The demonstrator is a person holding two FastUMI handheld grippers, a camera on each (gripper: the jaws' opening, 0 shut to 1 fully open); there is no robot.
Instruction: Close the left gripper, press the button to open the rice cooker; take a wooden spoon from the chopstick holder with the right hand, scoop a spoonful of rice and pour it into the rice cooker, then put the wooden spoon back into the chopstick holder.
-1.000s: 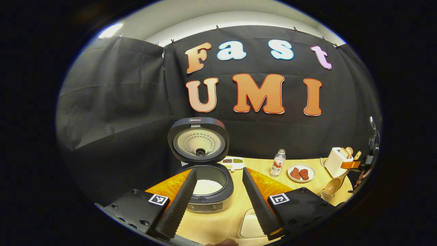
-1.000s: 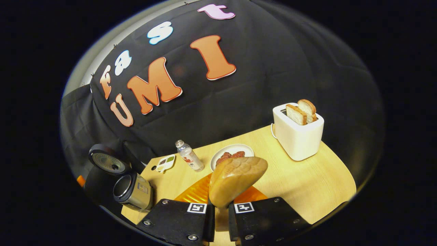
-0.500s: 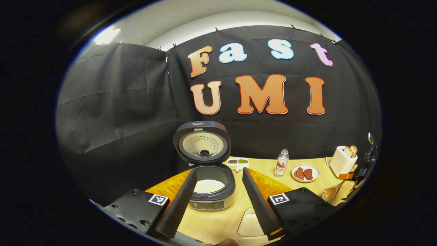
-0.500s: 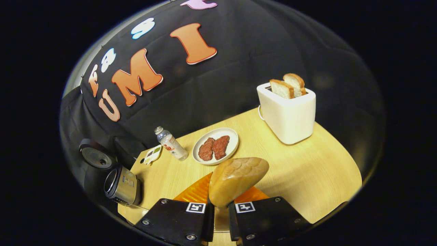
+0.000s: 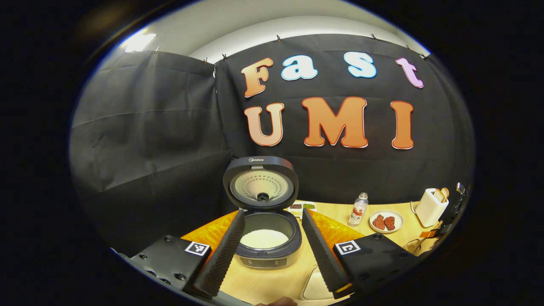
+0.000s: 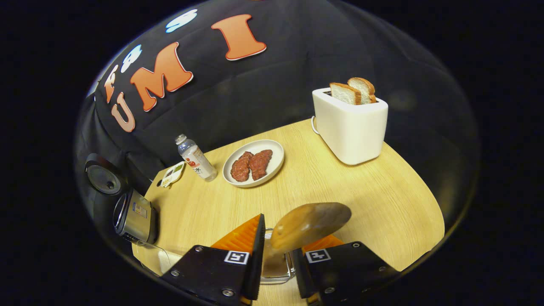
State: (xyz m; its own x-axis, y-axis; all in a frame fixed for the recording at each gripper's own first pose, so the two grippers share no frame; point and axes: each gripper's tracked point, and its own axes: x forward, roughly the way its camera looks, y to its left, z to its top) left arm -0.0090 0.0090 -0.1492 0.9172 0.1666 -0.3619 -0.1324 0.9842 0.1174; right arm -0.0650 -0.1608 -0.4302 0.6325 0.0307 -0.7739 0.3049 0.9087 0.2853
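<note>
Since a second ago, the right tongs (image 6: 274, 255) have been dropping toward the clear chopstick holder (image 6: 276, 272) on the counter (image 6: 382, 204), and they are now standing parted around the wooden spoon (image 6: 310, 221), loosening rather than pinching it. The spoon looks light, stiff and smooth, best held at its handle; its long axis is running bowl-up, handle-down into the holder. The left tongs (image 5: 270, 250) are hanging spread before the open rice cooker (image 5: 265, 238).
</note>
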